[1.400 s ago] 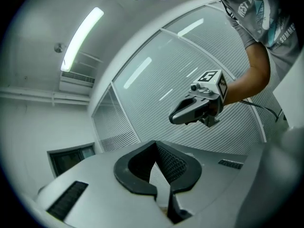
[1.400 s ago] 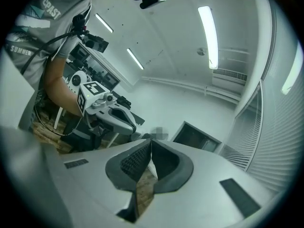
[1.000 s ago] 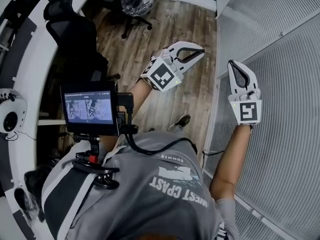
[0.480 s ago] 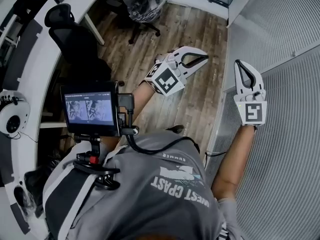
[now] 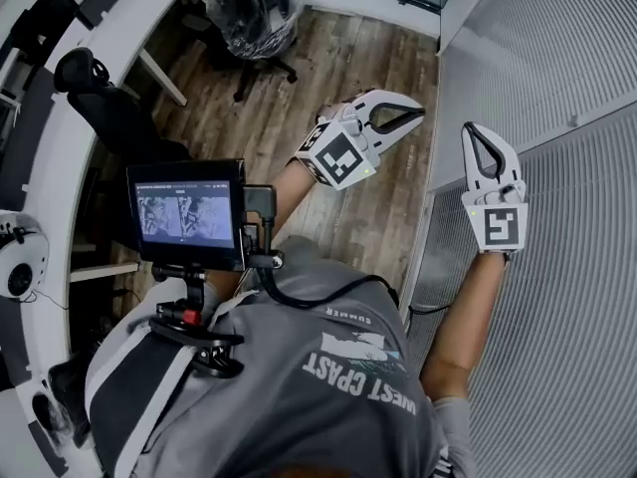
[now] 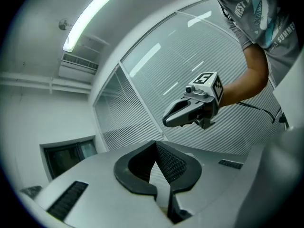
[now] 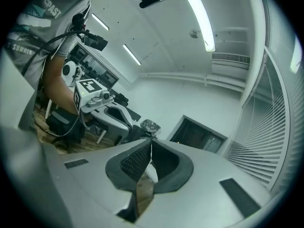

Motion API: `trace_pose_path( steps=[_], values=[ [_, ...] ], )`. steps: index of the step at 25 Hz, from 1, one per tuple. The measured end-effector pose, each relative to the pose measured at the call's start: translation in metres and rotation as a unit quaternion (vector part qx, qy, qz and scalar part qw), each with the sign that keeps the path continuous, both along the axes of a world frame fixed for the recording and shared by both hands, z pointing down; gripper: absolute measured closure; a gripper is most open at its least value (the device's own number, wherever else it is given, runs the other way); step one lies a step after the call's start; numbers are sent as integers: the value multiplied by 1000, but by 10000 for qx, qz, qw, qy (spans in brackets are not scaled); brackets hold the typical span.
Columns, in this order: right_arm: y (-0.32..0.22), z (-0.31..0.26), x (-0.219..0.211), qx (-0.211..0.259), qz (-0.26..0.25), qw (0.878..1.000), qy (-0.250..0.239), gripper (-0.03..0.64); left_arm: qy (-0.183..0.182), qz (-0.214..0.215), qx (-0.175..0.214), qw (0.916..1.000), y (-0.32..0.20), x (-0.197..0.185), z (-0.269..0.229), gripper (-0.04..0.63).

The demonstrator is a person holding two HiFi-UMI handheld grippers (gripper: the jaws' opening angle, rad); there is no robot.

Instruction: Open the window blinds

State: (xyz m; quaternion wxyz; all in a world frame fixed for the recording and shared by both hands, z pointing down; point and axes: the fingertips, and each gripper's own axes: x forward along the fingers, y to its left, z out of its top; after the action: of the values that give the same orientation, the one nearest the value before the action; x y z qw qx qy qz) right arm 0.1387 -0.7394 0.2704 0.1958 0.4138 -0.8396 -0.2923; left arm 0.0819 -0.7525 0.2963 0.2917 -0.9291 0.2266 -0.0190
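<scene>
Blinds (image 5: 572, 297) hang on the right wall, slats horizontal and seemingly shut; right tongs (image 5: 476, 129), closed on nothing, lie just beside them, nearer than left tongs (image 5: 416, 111), likewise closed and empty, over the floor (image 5: 299, 98).

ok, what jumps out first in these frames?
Two white claws with black-and-white marker cubes, held up side by side in the head view: left claw over the wooden floor, right claw by the grey slatted window blinds, both shut and empty. Then the small black chest-mounted monitor, centre left.
</scene>
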Motion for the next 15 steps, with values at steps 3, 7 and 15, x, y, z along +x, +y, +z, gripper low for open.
trace_pose_path(
  steps=[3, 7, 15],
  values=[
    [-27, 3, 21, -88, 177, 9998, 43, 615, -25, 205, -54, 9998, -32, 25, 1, 591],
    [-86, -1, 56, -166, 461, 9987, 171, 615, 32, 510, -127, 9986, -101, 67, -6, 591],
    [-161, -9, 194, -212, 1487, 9886, 75, 615, 197, 1495, 32, 9886, -197, 225, -34, 591]
  ],
)
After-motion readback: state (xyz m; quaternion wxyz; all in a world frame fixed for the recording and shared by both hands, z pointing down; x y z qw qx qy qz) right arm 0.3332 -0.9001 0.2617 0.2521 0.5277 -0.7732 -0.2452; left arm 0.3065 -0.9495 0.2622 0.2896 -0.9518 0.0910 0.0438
